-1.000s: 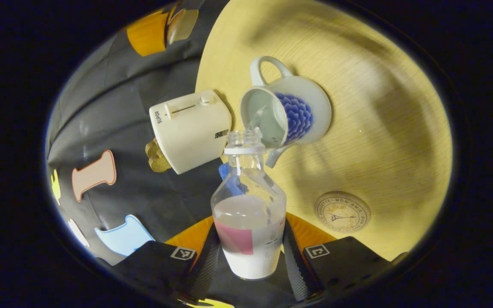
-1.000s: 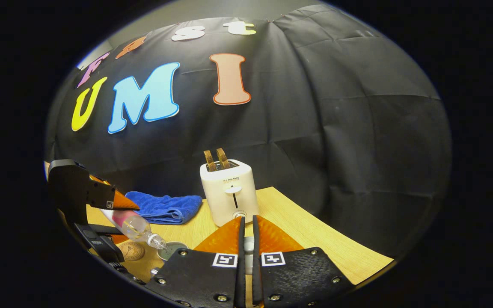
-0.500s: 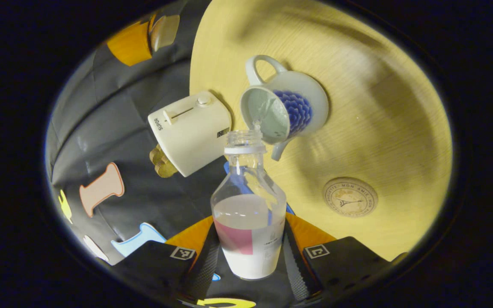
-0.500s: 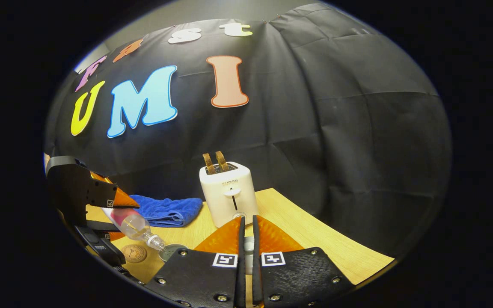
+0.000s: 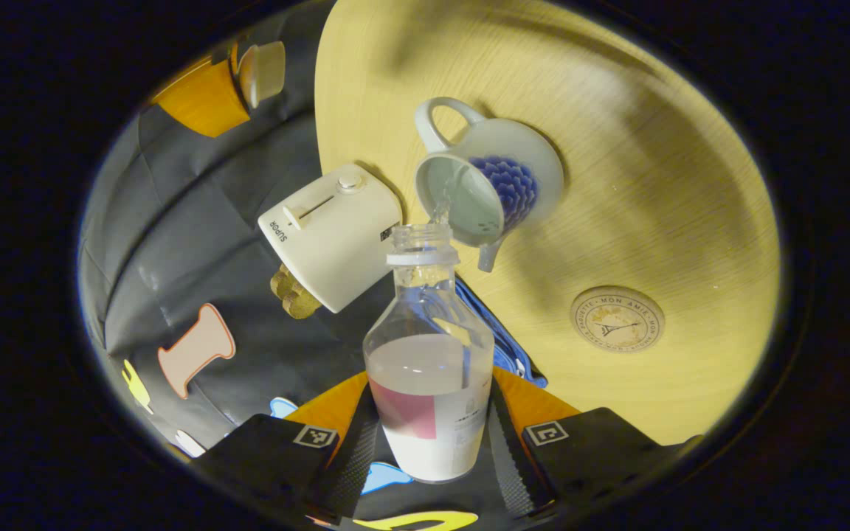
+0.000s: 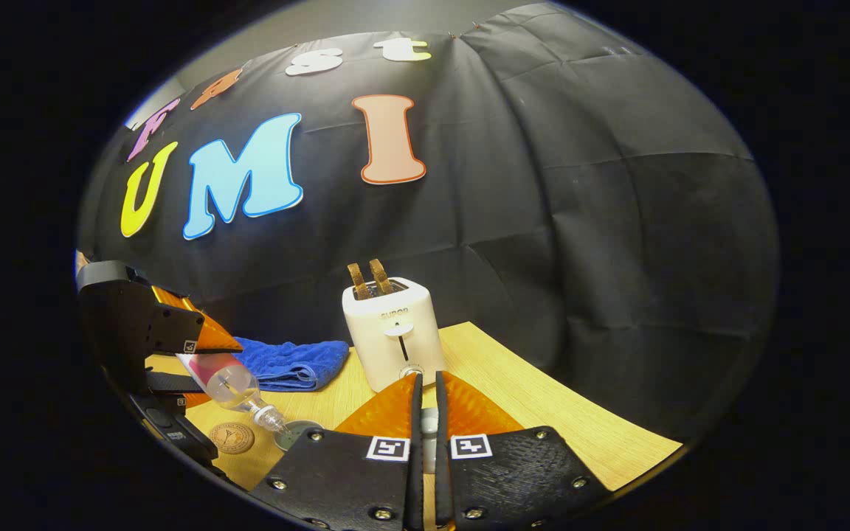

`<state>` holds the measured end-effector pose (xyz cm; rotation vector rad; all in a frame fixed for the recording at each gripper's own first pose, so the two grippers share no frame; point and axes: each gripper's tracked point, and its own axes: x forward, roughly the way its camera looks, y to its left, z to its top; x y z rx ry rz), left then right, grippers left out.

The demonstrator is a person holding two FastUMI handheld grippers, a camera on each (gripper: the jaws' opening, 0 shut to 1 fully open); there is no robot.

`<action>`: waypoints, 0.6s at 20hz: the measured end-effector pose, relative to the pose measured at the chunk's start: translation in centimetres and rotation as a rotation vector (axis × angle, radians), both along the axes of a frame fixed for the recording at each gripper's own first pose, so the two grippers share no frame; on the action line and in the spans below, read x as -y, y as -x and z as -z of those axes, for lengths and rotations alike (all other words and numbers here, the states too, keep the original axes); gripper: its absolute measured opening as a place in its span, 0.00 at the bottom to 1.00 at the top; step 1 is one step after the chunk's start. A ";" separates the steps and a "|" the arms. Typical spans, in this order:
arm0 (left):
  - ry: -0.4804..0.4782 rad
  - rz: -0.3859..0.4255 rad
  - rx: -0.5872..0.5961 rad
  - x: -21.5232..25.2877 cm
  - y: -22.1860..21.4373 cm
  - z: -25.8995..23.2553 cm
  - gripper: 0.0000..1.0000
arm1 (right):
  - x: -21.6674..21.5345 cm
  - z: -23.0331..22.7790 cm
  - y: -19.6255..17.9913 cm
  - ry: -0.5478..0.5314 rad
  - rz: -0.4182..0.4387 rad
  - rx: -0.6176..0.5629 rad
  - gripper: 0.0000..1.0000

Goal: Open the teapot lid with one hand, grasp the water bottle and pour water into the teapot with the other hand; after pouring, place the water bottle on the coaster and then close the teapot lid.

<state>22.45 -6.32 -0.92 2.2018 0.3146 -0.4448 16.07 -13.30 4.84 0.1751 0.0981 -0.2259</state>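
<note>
Wooden table (image 5: 654, 184): teapot (image 5: 499, 177), toaster (image 6: 392, 335), blue towel (image 6: 288, 363), round coaster (image 5: 617, 318).

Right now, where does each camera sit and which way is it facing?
Left gripper view: rides the left gripper, tilted down over the table; its jaws clamp the water bottle, pouring into the teapot.
Right gripper view: rides the right gripper, held about level, facing the toaster and the wall; its jaws pinch the lid.
Shared: toaster, water bottle, teapot, coaster.
</note>
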 end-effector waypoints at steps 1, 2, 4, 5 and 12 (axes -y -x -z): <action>-0.007 -0.003 0.001 0.1 0.2 -0.1 0.84 | 0.0 0.0 0.1 -0.002 -0.001 0.001 0.06; -0.014 -0.001 -0.001 0.2 0.4 0.0 0.84 | -0.1 -0.1 0.0 -0.003 -0.003 0.001 0.06; -0.025 -0.002 0.006 0.3 0.3 -0.1 0.84 | -0.1 -0.1 0.1 0.000 -0.005 0.001 0.06; -0.034 -0.003 0.009 0.3 0.2 0.0 0.83 | -0.1 0.1 0.1 0.001 -0.005 0.000 0.06; -0.119 0.022 0.026 0.4 0.4 0.3 0.83 | 0.0 -0.1 0.1 -0.008 -0.009 0.003 0.06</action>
